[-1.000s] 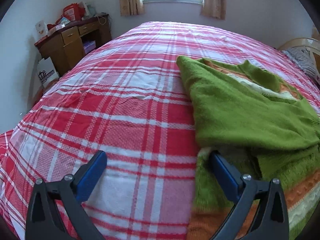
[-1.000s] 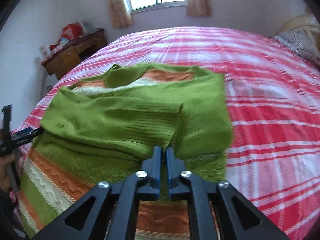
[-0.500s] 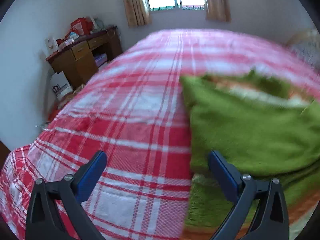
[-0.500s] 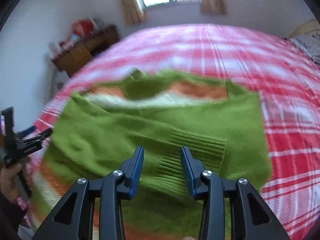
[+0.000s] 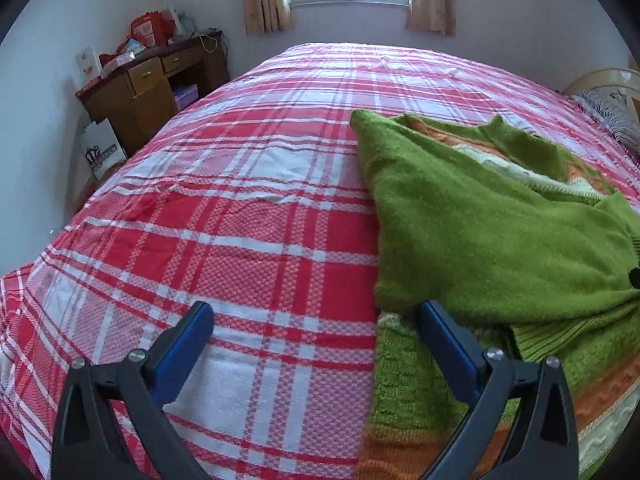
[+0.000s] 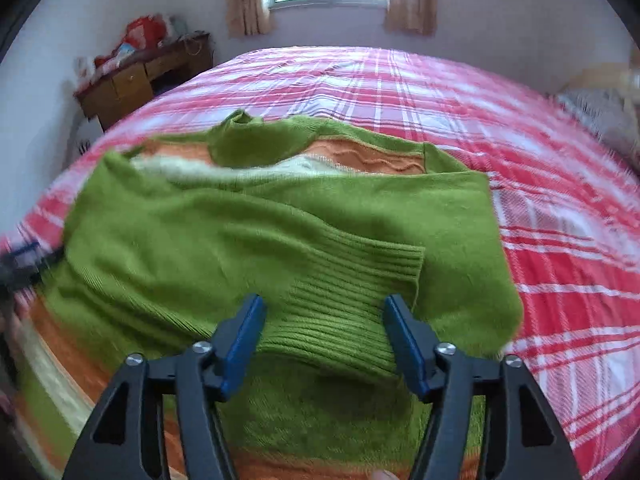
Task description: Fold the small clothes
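- The green knit sweater [image 6: 248, 232] lies on the near part of the bed, with orange and cream patterned bands showing at its chest and hem; both sleeves are folded across its front
- It looks soft, thick and light: it should drape and sag when lifted, and the fuzzy knit should grip well on the pads rather than slip; nothing fragile about it
- The ribbed cuff [image 6: 360, 280] is the firmest part and lies on top, but for the next fold I judge the hem corners or the shoulders the better hold, pinching both layers so the sleeves stay tucked
- The right gripper [image 6: 324, 332] has just been opening; its jaws stand apart on either side of the cuff, pads not pressing on the cloth, so it holds nothing
- The left gripper [image 5: 316, 340] is wide open and empty, straddling the sweater's left edge, one finger over the knit, the other over the red plaid bedsheet [image 5: 240, 200]
- A wooden desk [image 5: 152, 80] stands well apart by the far wall
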The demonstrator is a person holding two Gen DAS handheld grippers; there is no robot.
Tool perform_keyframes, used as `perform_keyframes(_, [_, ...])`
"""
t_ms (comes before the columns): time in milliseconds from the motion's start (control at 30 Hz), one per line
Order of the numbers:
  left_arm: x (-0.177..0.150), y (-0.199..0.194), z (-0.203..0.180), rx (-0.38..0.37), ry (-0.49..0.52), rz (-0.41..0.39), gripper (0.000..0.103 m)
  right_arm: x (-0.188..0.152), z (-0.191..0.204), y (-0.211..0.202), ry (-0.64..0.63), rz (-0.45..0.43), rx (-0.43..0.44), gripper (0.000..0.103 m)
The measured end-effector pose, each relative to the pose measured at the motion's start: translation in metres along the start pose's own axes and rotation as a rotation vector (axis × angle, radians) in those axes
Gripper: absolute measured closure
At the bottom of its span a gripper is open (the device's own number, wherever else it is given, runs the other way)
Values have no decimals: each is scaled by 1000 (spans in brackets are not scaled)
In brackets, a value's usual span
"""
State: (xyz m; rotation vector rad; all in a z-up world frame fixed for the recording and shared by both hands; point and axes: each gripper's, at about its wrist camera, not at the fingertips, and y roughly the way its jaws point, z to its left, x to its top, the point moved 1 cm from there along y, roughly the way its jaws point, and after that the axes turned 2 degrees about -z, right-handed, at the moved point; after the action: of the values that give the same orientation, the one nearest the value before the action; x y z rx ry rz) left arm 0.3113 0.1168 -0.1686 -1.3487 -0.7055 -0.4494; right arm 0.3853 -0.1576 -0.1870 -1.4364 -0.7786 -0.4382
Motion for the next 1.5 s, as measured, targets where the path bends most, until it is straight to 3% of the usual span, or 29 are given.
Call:
perform_keyframes(133, [-1, -2, -2, 24, 18, 0, 0, 2, -14, -10, 76, -13, -15, 37])
perform_keyframes(200, [-4, -4, -3, 37, 26, -10, 0, -6, -11, -8, 52, -8, -1, 37])
perform_keyframes(333, [-5, -6, -4, 54, 42, -23, 0, -7, -27, -2, 131, 10, 66, 32])
perform_keyframes(533, [-8, -12, -4, 32, 50, -25, 0, -7, -22, 0, 120, 9, 79, 25])
perform_keyframes(700, [-8, -8, 1, -14, 14, -1, 0, -8, -21, 0, 120, 6, 83, 25])
perform_keyframes(867, [-16, -13, 6, -69, -22, 19, 0, -17, -33, -20, 184, -35, 141, 24])
perform_keyframes(1500, [-43, -40, 9, -109, -17, 10, 0, -65, -17, -63, 137, -18, 135, 24])
